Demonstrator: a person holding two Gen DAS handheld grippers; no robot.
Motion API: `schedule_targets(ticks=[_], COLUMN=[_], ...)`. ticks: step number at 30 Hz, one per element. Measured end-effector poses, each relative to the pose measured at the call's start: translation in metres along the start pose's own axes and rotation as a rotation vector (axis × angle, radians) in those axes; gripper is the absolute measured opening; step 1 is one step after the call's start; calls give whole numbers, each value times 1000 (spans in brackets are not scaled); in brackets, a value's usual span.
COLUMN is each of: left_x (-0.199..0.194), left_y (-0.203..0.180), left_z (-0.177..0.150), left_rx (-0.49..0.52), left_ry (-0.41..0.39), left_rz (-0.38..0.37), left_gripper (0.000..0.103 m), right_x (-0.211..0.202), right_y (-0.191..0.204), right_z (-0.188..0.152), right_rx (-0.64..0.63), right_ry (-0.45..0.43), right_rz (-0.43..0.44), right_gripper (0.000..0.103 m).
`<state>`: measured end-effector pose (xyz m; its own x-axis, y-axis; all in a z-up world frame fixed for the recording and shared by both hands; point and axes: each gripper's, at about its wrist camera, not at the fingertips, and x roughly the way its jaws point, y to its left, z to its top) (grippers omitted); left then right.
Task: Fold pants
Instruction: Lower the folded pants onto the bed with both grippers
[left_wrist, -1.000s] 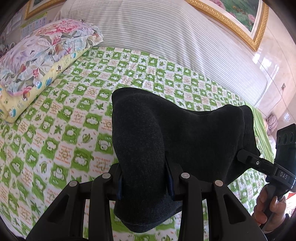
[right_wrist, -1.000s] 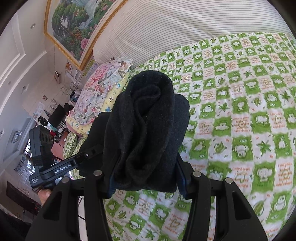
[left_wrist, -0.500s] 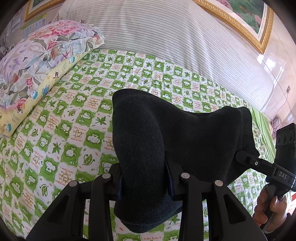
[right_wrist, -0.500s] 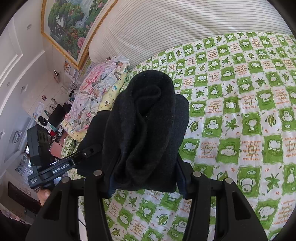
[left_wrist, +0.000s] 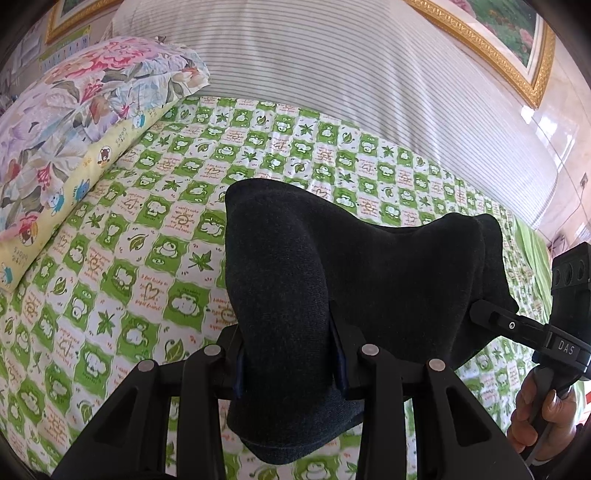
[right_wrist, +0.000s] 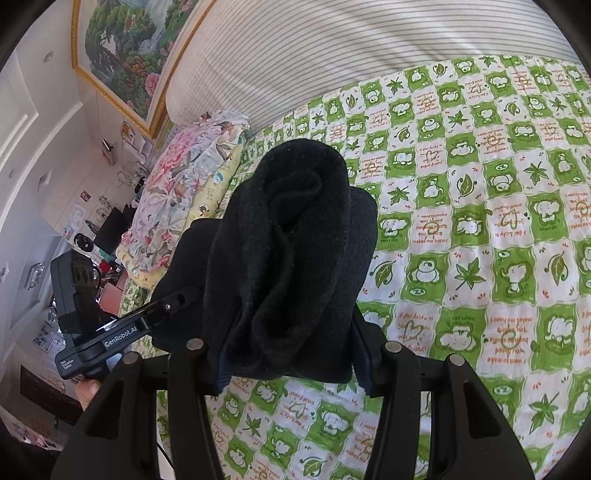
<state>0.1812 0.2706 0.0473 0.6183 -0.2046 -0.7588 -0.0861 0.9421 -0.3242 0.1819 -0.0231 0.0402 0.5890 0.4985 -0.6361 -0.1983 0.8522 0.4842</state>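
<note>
The left gripper (left_wrist: 288, 354) is clamped on one end of the dark charcoal knit pants (left_wrist: 369, 280), and the right gripper (right_wrist: 291, 347) pinches the bunched other end (right_wrist: 295, 236). The folded pants hang between them above the green-and-white checked cartoon bedsheet (left_wrist: 155, 229), with a floral pillow (left_wrist: 85, 107) and a striped headboard cushion (right_wrist: 332, 51) beyond.

This is a bedroom in a home. A bed (left_wrist: 155, 206) covered with a green-and-white checked cartoon sheet fills most of both views, with a floral pillow (left_wrist: 74, 122) stacked on a yellow one at its left edge and a striped padded headboard (left_wrist: 332, 74) along its far edge. A gilt-framed landscape painting (right_wrist: 122, 55) hangs on the wall above.
</note>
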Motion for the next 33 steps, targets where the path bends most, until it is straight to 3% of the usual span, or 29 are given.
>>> schedule_targets(ticks=[11, 21, 33], left_x=[31, 38, 34], left_y=[15, 23, 20], left_z=[-1, -11, -15], left_rx=[-12, -11, 35], left_ry=[26, 16, 7], left_rz=[0, 0, 38], left_gripper=[37, 62, 65], right_x=[33, 39, 42], right_y=[-16, -36, -50], right_z=[13, 9, 6], right_rx=[-8, -22, 1], right_ry=[50, 72, 79], right_rz=[-52, -133, -133], right_gripper=[56, 72, 80])
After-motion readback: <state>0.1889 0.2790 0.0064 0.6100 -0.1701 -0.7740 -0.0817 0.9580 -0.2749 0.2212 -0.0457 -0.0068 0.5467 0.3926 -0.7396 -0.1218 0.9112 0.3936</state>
